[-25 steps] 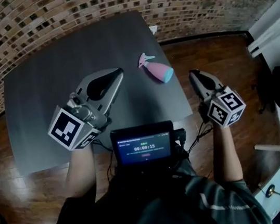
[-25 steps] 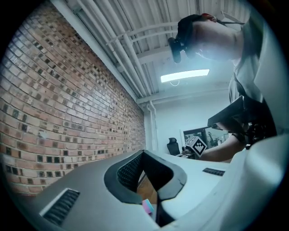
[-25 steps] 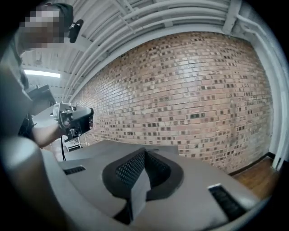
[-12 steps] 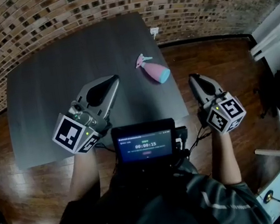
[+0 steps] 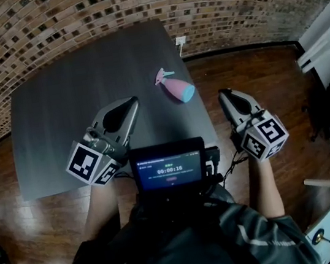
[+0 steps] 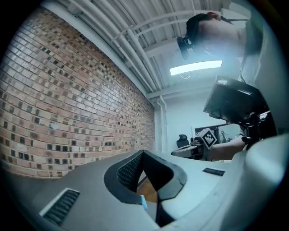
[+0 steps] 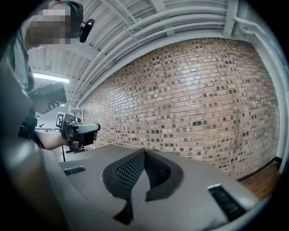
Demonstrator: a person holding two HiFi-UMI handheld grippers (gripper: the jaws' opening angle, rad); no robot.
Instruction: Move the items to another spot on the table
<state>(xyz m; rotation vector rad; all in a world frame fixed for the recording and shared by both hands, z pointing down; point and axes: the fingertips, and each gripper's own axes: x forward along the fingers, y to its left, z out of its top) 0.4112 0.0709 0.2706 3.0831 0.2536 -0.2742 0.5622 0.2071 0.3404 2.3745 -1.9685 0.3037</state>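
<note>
The table [image 5: 50, 115] is free across its left and middle, from the near edge to the brick wall [image 5: 132, 3] that closes off its far side. The one obstacle on it is the spray bottle [image 5: 175, 87], lying near the right edge. Beyond that edge is open wooden floor [image 5: 255, 76]. A screen [image 5: 170, 171] crowds the near edge.

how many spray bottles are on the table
1. The pink spray bottle lies on its side near the table's right edge. The left gripper covers part of the table, so something could be hidden under it.
</note>
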